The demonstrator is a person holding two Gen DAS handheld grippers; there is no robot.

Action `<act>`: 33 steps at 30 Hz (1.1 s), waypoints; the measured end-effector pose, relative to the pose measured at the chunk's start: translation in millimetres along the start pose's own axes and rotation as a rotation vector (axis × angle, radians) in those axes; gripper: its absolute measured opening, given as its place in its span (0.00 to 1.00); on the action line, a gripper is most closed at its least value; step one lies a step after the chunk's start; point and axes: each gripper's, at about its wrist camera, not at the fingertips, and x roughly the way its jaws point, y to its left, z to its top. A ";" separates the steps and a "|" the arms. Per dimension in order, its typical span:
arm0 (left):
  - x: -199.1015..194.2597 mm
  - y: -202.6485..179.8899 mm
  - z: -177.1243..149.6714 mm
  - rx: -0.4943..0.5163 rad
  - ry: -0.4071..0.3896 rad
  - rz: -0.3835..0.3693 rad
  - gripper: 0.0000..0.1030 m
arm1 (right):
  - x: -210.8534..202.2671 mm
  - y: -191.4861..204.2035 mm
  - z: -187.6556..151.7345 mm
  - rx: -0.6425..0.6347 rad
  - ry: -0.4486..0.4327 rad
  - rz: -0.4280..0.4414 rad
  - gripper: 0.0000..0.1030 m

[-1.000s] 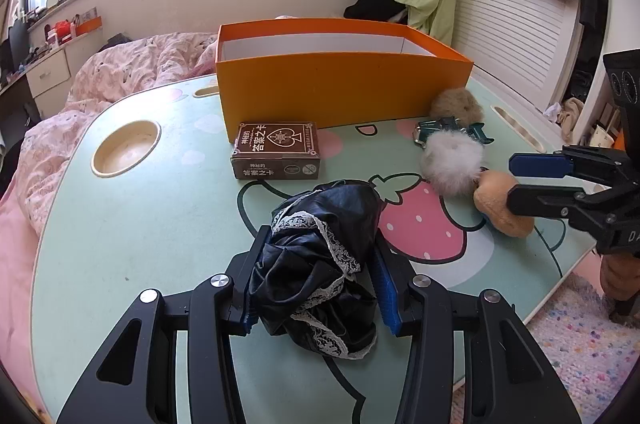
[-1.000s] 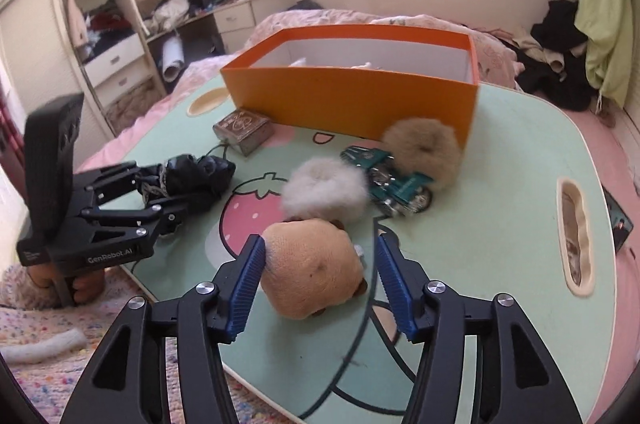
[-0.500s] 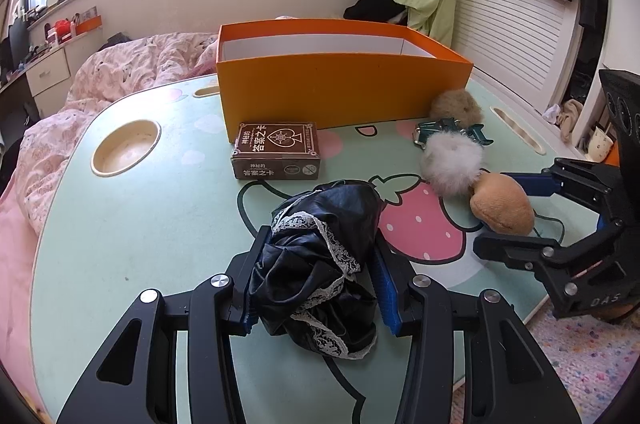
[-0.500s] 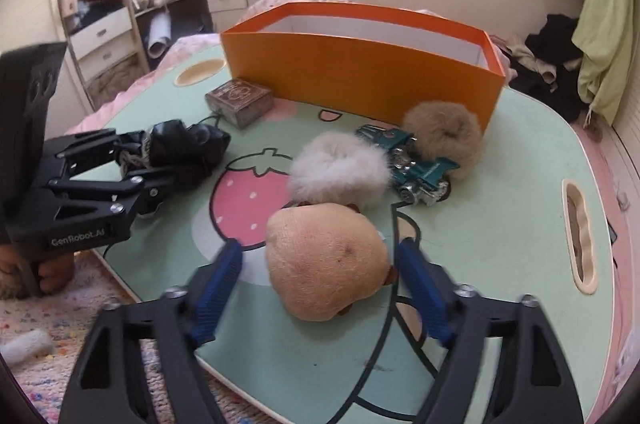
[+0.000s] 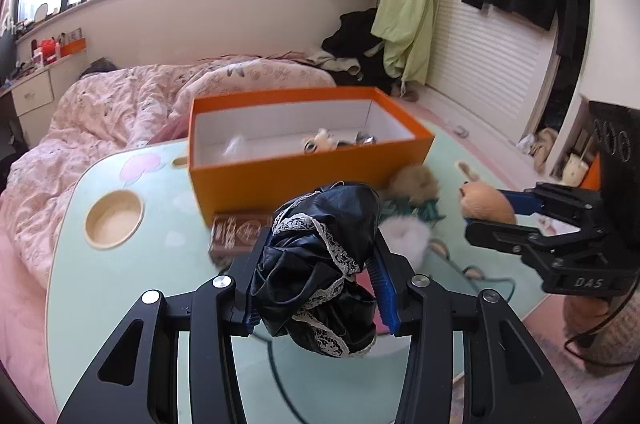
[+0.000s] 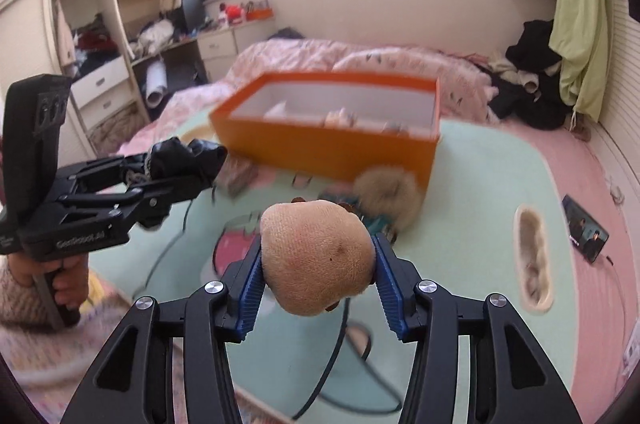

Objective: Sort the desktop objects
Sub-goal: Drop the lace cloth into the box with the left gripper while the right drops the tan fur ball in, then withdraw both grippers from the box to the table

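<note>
Left wrist view: left gripper [image 5: 318, 278] clamps a crumpled black lace-trimmed cloth [image 5: 320, 264], right gripper [image 6: 318, 278] clamps a tan plush ball [image 6: 318, 260], both above the table; the open orange cardboard box [image 5: 304, 175] holds a few items, with pompoms and a brown card box [image 5: 236, 232] left.

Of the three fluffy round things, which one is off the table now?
The tan plush, clamped in the right gripper. The white puff and brown puff lie on the table.

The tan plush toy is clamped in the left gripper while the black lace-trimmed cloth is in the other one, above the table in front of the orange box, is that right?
Not quite: the tan plush toy is clamped in the right gripper, as the right wrist view shows. The black lace-trimmed cloth is in the left gripper, and both are above the table in front of the orange box.
</note>
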 end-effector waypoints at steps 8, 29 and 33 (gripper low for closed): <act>43.9 21.0 101.0 -0.020 -0.035 0.026 0.45 | 48.6 -32.4 93.9 0.095 -0.006 -0.051 0.49; 18.3 15.9 46.8 0.004 0.028 0.036 0.77 | 12.9 -20.8 38.9 0.092 -0.047 -0.144 0.83; 14.0 4.5 -0.1 0.007 0.102 0.041 0.77 | 0.9 -12.0 -3.6 0.067 -0.015 -0.203 0.86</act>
